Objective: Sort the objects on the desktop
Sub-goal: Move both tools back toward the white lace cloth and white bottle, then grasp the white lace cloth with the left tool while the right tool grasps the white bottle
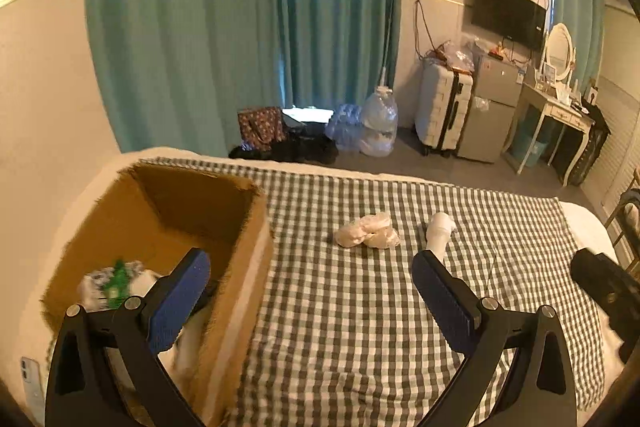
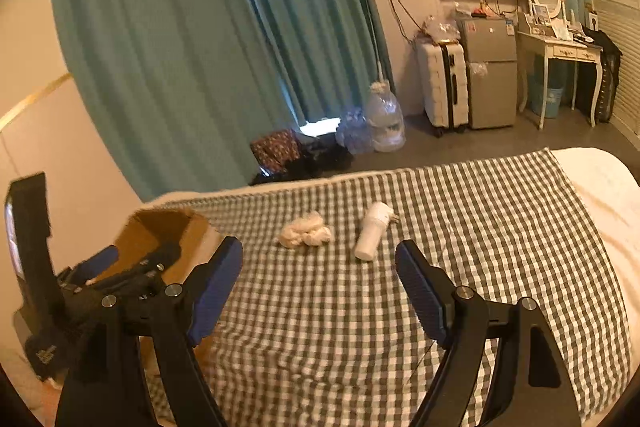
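Observation:
A brown cardboard box (image 1: 236, 267) stands open at the left of the checked cloth (image 1: 360, 307), with a white-and-green packet (image 1: 112, 281) inside. A crumpled whitish wad (image 1: 368, 231) and a white bottle (image 1: 438, 231) on its side lie mid-cloth. My left gripper (image 1: 312, 259) is open, its left finger over the box, its right finger just short of the bottle. In the right wrist view the wad (image 2: 306, 233) and bottle (image 2: 372, 231) lie ahead of my right gripper (image 2: 320, 267), which is open with nothing between its fingers. The box (image 2: 160, 239) is at its left, behind the left gripper (image 2: 134, 257).
The cloth covers a white bed (image 2: 600, 187) whose far edge drops to a grey floor. Beyond are teal curtains (image 1: 200, 27), bags and water bottles (image 1: 360, 127), a suitcase (image 1: 440, 107), a small fridge (image 1: 492, 107) and a dressing table (image 1: 556, 115).

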### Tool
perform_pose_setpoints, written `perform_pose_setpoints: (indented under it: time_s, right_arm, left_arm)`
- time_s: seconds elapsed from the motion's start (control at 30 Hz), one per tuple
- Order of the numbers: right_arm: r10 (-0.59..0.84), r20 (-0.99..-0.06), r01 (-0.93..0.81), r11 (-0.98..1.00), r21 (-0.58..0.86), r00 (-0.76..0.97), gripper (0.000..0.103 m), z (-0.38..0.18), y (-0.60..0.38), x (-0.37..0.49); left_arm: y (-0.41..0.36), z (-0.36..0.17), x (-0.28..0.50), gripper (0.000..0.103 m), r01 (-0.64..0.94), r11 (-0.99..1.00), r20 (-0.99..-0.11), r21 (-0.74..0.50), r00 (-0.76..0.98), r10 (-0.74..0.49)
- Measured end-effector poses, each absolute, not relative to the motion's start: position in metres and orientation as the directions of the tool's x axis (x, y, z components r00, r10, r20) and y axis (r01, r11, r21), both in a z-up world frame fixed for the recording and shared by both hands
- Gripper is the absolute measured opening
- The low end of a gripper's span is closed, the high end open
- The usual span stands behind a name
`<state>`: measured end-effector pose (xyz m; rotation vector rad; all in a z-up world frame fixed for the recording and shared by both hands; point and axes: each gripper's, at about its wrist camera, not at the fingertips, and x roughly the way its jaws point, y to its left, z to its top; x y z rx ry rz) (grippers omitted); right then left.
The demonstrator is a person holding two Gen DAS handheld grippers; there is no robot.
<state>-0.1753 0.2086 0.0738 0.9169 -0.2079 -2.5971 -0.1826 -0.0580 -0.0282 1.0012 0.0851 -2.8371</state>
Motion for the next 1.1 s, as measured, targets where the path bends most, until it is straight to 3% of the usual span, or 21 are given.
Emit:
perform_pose_setpoints:
  time_s: [0.57,0.83,1.0,1.03,1.1]
  right_arm:
    - [-0.293,-0.743,0.158,-0.956,0.249,-0.602,0.078,-0.054,0.197,-0.319]
    - [-0.324,-0.786,0.173,-0.946,0.274,-0.527,0.066,-0.099,0.176,-0.358]
    - [-0.363,-0.796,0.201,-0.932,0.303,-0.484,0.043,-0.117,0.169,-0.371]
    - [-0.365,-0.795,0.209,-0.931,0.3,-0.484,0.038,-0.117,0.169,-0.369]
    - [-0.352,-0.797,0.225,-0.935,0.274,-0.49,0.035,-0.115,0.167,-0.364]
  left_arm:
    - [-0.027,-0.151,-0.304,0.103,0.068,-0.998,-0.714,0.018,-0.697,-0.061]
    - [-0.032,-0.187,-0.354,0.103,0.088,-0.995,-0.743,-0.047,-0.669,-0.025]
    - [-0.029,-0.203,-0.372,0.103,0.059,-0.997,-0.746,-0.053,-0.666,0.0]
    - [-0.027,-0.206,-0.374,0.101,0.041,-0.997,-0.749,-0.058,-0.662,0.016]
    - [-0.026,-0.211,-0.374,0.072,-0.011,-0.996,-0.757,-0.084,-0.649,0.071]
